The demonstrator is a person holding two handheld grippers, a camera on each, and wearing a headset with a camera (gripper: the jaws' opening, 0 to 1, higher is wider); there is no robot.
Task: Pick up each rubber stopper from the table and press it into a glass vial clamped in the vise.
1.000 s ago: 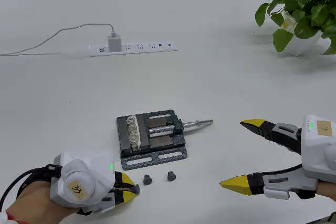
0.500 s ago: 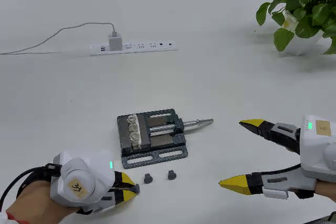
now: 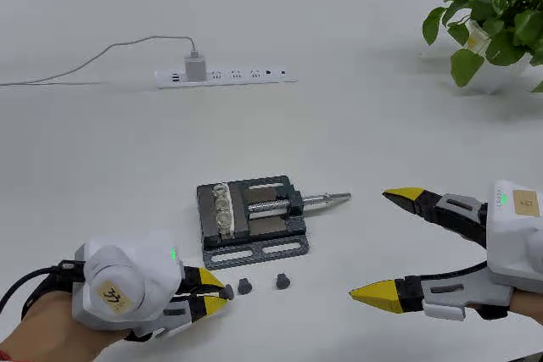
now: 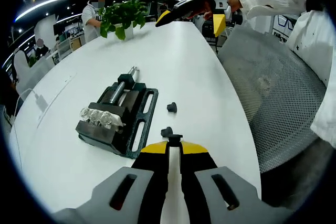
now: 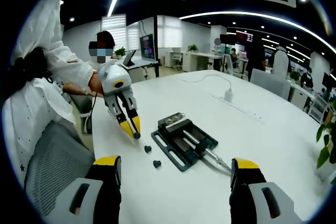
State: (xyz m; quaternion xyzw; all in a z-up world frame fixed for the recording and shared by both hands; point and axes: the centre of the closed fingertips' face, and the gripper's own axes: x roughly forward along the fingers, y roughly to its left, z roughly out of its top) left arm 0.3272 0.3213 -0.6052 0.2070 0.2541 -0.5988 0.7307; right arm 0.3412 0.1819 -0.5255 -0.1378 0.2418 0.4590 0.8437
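"Judging progress: is any clear glass vial (image 3: 223, 208) stoppered?"

"Apparently none: the left gripper (image 3: 224, 293) pinches one black rubber stopper (image 4: 174, 138) near the dark metal vise (image 3: 254, 241); two loose stoppers (image 3: 281, 280) lie just before it; the right gripper (image 3: 369, 245) gapes."

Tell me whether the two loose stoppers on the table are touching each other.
Apart. The head view shows bare table between the left-hand stopper and the right-hand stopper.

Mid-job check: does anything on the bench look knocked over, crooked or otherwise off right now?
Nothing stands out. The vise sits flat with its three vials in a row. Two stoppers lie loose in front of it. The left tool is shut on a third stopper, and the right tool hangs open.
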